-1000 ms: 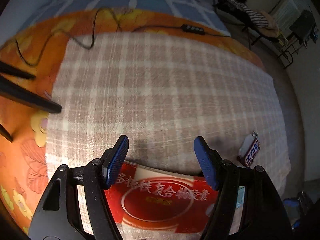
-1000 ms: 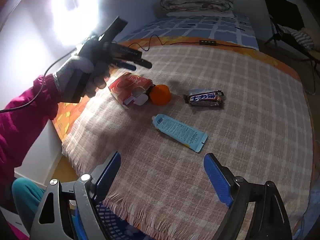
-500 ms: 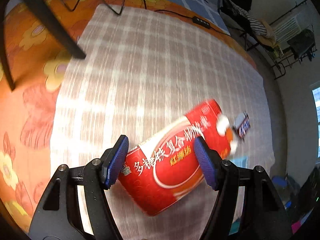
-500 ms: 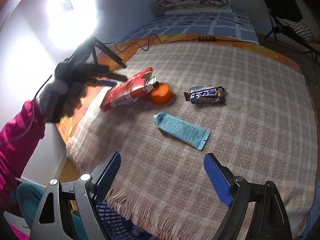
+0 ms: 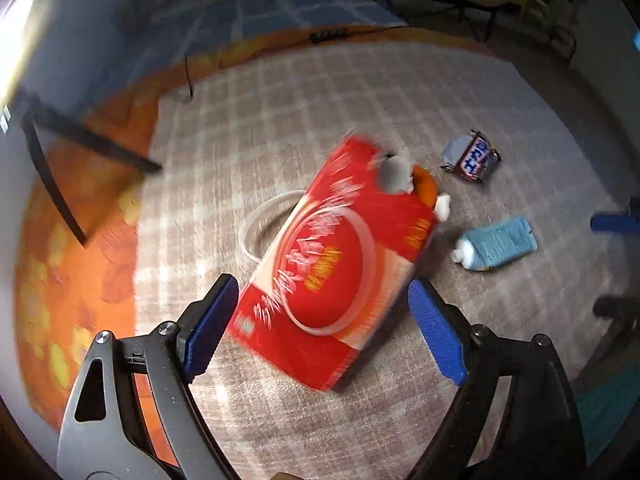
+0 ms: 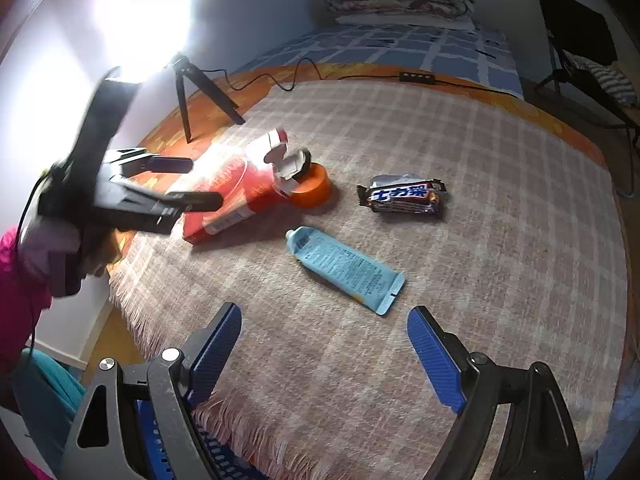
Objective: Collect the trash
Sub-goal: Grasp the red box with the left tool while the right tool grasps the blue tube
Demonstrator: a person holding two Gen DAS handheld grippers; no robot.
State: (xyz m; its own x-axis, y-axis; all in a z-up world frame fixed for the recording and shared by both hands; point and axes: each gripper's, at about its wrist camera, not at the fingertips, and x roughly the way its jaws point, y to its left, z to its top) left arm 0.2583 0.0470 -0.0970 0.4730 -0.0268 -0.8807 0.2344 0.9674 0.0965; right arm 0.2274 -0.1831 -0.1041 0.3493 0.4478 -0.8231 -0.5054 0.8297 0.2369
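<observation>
A red carton (image 5: 332, 264) with torn white flaps lies on the plaid blanket (image 6: 480, 280), its far end resting against an orange lid (image 6: 314, 190). My left gripper (image 5: 324, 322) is open, and the carton's near end sits between its blue fingers, blurred. Seen from the right wrist, the left gripper (image 6: 192, 182) is at the left end of the red carton (image 6: 236, 196). A dark chocolate-bar wrapper (image 6: 404, 196) and a light blue tube (image 6: 348, 268) lie to the right. My right gripper (image 6: 326, 350) hangs open over the fringed front edge, holding nothing.
A small tripod (image 6: 188, 92) under a glaring lamp stands at the back left on the orange sheet. A black cable with a power strip (image 6: 418, 77) crosses the far edge. A blue lattice basket (image 6: 224, 460) shows below the right gripper. A pink sleeve (image 6: 16, 280) is at far left.
The left gripper swung around toward the carton's near end, and the carton shifted and tilted against the orange lid. The right gripper barely moved.
</observation>
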